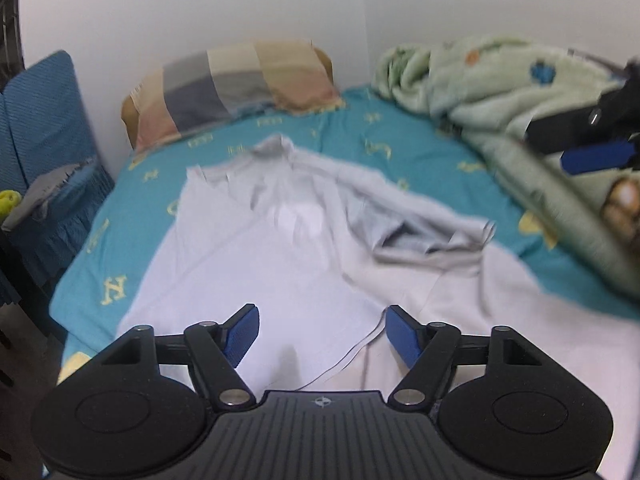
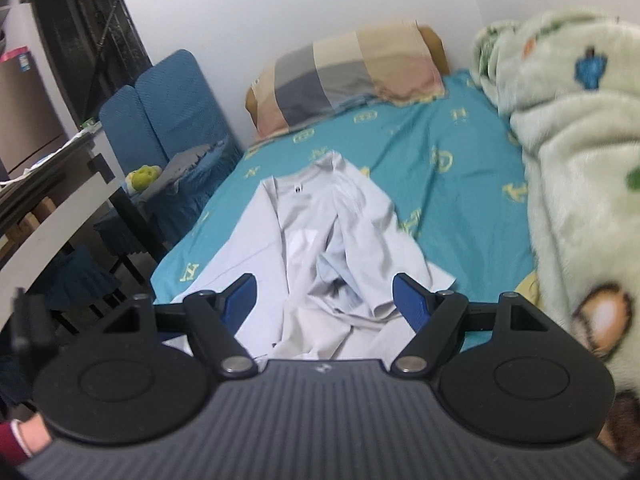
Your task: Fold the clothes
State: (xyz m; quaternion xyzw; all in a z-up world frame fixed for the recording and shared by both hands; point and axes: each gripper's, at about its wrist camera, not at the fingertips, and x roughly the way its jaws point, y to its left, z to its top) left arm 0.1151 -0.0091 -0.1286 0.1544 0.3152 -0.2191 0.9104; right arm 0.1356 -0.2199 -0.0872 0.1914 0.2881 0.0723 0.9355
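Observation:
A light grey T-shirt [image 1: 280, 272] lies crumpled on the teal bedsheet [image 1: 400, 140], collar toward the pillow, with one sleeve [image 1: 420, 236] bunched over to the right. My left gripper [image 1: 322, 320] hovers open above the shirt's near part, nothing between its blue pads. One blue pad [image 1: 596, 160] of my right gripper shows at the right edge of the left wrist view, over the blanket. In the right wrist view the same T-shirt [image 2: 320, 208] lies ahead. My right gripper [image 2: 324, 286] is open above the shirt's rumpled near folds and holds nothing.
A checked pillow [image 1: 236, 84] lies at the head of the bed. A pale green fleece blanket [image 2: 580, 140] is heaped along the right side. Left of the bed stand a blue-covered chair [image 2: 172, 96], a plush toy [image 2: 142, 178] and a white table [image 2: 52, 216]. A hand in a red sleeve [image 2: 24, 436] shows bottom left.

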